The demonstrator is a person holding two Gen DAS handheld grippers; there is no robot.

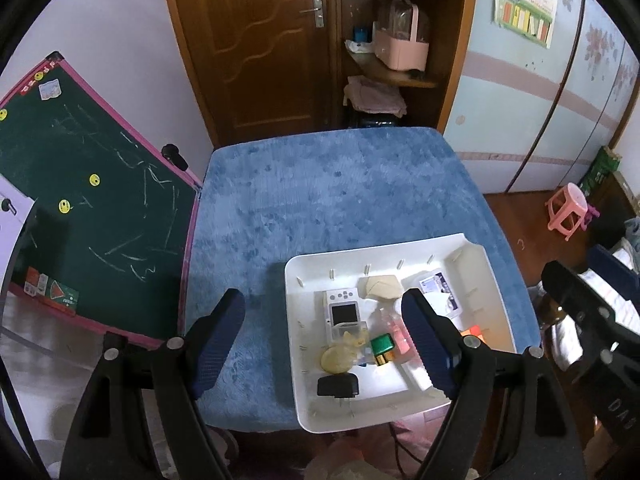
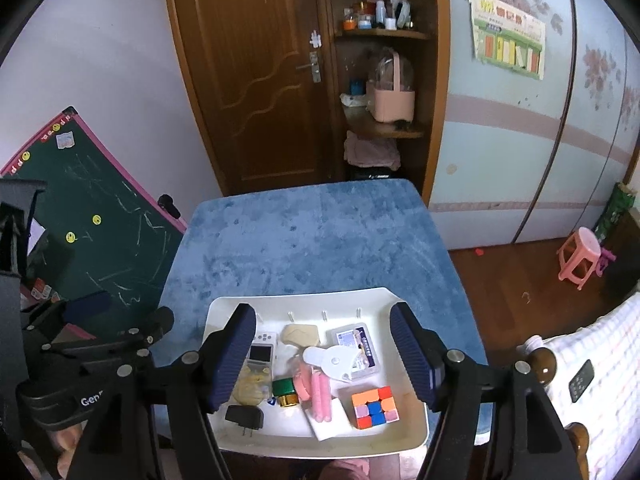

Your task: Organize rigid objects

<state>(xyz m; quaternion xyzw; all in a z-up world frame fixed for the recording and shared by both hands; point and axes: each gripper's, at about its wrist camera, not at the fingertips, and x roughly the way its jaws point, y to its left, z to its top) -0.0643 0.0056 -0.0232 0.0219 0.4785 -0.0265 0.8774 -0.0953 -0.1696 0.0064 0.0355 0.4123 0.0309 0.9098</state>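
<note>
A white tray [image 1: 400,242] [image 2: 300,294] sits at the near edge of the blue plush table top [image 1: 320,200]. It holds a white handheld game console [image 1: 342,312] [image 2: 262,350], a black plug adapter [image 1: 338,385] [image 2: 245,416], a green and gold block [image 2: 283,386], a pink item [image 2: 318,394], a white fan-shaped piece [image 2: 332,358], a clear card box [image 2: 356,344], a beige piece [image 1: 380,286] and a colour cube [image 2: 374,406]. My left gripper [image 1: 324,294] hangs open above the tray's left part. Over the tray's middle, my right gripper [image 2: 323,309] is open too. Neither holds anything.
A green chalkboard [image 1: 80,200] with a pink frame leans against the table's left side. Behind the table are a brown door [image 1: 256,40] and a corner shelf [image 1: 400,76]. A pink stool [image 1: 568,210] stands on the wooden floor at right, near a white blanket [image 2: 592,360].
</note>
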